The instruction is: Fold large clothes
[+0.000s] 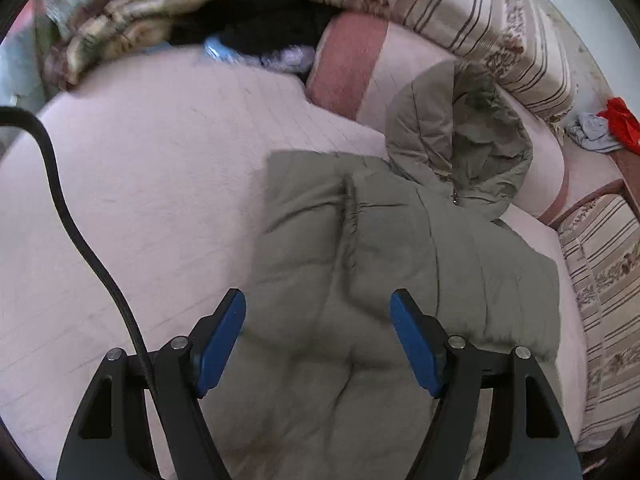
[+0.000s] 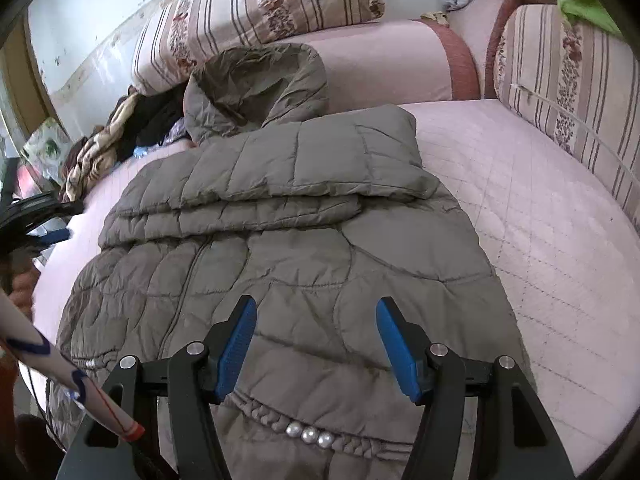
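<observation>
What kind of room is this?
Probably a living room or bedroom at home: a pink quilted sofa-bed with striped flowery cushions, a puffy grey hooded jacket spread on it, and loose clothes piled at one end.

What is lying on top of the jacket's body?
A folded sleeve lies across the grey puffer jacket just below the hood. Whatever is beneath that sleeve is covered, as is the pink cover under the jacket.

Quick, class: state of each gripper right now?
Left gripper: open, empty, above the grey-green quilted puffer jacket.
Right gripper: open, empty, above the same jacket.
</observation>
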Motion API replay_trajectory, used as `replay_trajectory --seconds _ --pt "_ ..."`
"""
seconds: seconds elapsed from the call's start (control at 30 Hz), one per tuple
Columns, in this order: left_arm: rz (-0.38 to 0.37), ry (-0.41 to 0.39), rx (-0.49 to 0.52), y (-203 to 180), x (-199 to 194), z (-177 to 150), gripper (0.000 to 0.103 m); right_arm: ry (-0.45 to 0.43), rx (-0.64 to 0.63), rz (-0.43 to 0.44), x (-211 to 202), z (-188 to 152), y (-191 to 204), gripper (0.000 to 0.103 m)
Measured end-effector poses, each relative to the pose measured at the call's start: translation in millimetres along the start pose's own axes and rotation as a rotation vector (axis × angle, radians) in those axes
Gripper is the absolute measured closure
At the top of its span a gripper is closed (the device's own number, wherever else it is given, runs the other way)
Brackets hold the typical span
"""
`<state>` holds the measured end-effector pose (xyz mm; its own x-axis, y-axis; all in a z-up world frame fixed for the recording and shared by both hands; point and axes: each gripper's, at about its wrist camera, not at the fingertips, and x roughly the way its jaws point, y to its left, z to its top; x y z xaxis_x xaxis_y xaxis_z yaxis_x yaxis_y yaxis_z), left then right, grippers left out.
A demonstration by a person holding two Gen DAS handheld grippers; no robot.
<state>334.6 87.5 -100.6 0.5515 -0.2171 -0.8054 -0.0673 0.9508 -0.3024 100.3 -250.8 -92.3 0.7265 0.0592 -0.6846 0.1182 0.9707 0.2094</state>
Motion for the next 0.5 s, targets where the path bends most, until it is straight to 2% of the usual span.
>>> replay_trajectory --seconds 0.1,0.17,0.2,0.23,0.27,0.33,0.5 --pt "-0.034 0.035 -0.012 -14.5 30.5 12.6 0.029 -0.007 -0.006 0.020 2.1 2.6 0.8 0.036" --pt "-0.014 0.065 -0.009 -22.2 47.3 14.8 0.030 -0.014 0.001 0.034 4.0 5.1 0.9 0.036" --pt "-0.005 0.085 -0.003 -27.5 55.2 15.6 0.040 -0.013 0.004 0.038 5.6 5.8 0.5 0.036" --pt "-0.015 0.105 0.002 -31.9 59.4 16.2 0.065 -0.010 0.005 0.039 7.7 6.2 0.0 0.036" --pt "-0.007 0.123 0.002 -34.1 60.5 17.0 0.068 -0.003 0.003 0.030 11.8 7.1 -0.2 0.036" --pt "0.027 0.100 0.029 -40.2 49.6 17.8 0.082 0.002 0.000 0.021 15.9 7.9 -1.4 0.036" --pt "0.034 0.063 0.036 -28.1 24.6 10.4 0.086 -0.008 0.029 0.029 16.1 11.4 -8.0 0.036"
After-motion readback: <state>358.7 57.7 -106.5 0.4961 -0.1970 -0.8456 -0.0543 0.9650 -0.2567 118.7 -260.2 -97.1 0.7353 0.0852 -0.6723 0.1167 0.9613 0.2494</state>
